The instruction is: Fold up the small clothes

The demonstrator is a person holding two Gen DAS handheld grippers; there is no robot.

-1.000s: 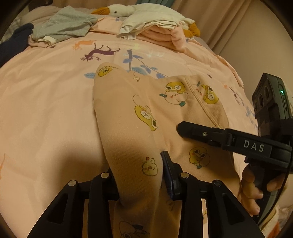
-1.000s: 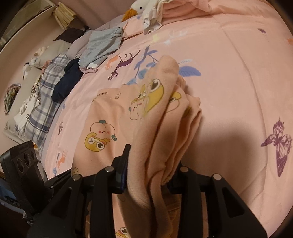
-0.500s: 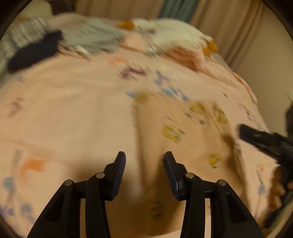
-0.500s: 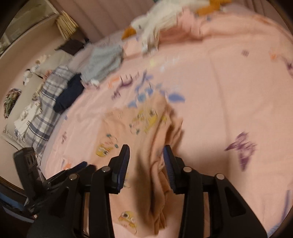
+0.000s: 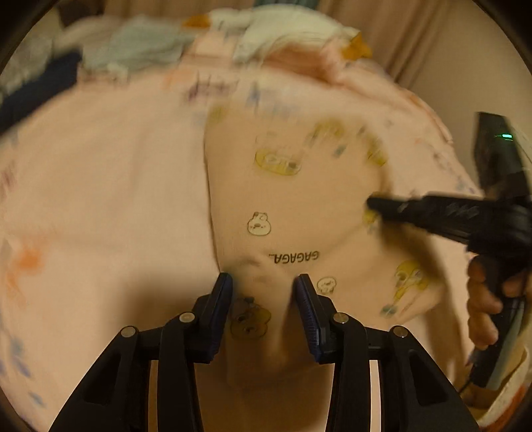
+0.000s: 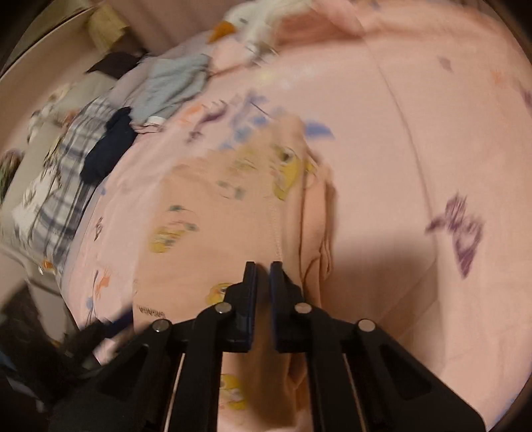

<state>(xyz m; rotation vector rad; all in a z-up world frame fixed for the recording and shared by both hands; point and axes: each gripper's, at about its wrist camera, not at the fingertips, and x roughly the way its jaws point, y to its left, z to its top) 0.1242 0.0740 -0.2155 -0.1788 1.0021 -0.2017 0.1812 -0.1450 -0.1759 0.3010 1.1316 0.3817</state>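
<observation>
A peach garment point(image 5: 282, 199) printed with yellow cartoon ducks lies flat on the pink bedspread point(image 5: 99, 199). My left gripper point(image 5: 262, 282) rests at its near edge. A raised fold of the cloth sits between its jaws, which are closing, and I see no firm pinch. In the right wrist view the same garment point(image 6: 232, 216) runs under my right gripper point(image 6: 262, 266), whose pads are almost together on a thin sliver of the cloth along a seam. From the left wrist view the right gripper point(image 5: 370, 202) tip meets the garment's right edge, held by a person's hand point(image 5: 482, 299).
At the head of the bed lie a grey-blue garment point(image 5: 143, 46), a navy one point(image 6: 109, 149), a plaid cloth point(image 6: 63, 186) and a white plush duck point(image 5: 282, 30) on folded pink cloth. Bare bedspread point(image 6: 399, 166) spreads to the right of the garment.
The garment, held up in both grippers a second ago, was let go and now lies flat. The right gripper's jaws have come together. The left gripper has settled onto the garment's near edge.
</observation>
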